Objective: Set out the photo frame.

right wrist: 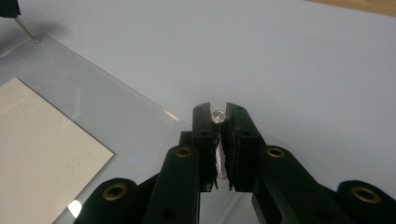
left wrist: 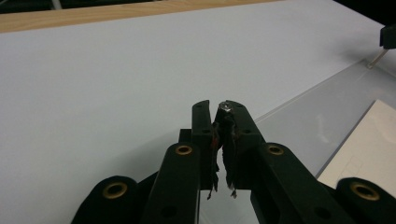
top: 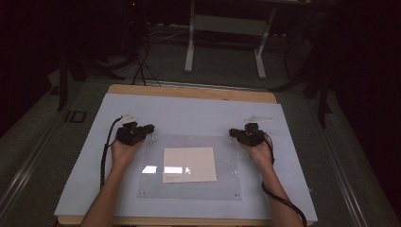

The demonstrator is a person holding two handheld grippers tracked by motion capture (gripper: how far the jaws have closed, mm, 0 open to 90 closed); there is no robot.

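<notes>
A clear plastic plate point(top: 156, 187) lies on a pale mat point(top: 189, 113), with a cream sheet of paper point(top: 189, 164) at its middle. My left gripper point(top: 150, 128) is at the plate's far left corner, shut on a small silver screw point(left wrist: 225, 106) that stands upright between its pads. At the far right corner my right gripper point(top: 231, 133) is shut on a like screw with a shiny round head point(right wrist: 218, 115). The plate's edge point(left wrist: 299, 100) runs past the left jaws, and the same plate's edge point(right wrist: 116, 86) passes the right jaws. The paper point(right wrist: 42, 149) lies to the left of the right jaws.
The mat covers a wooden table point(top: 189, 91). Small screws point(top: 143, 192) sit at the plate's near corners. In the left gripper view the other gripper point(left wrist: 387, 35) is at the top right. A white table frame point(top: 227, 28) and cables stand on the dark floor beyond.
</notes>
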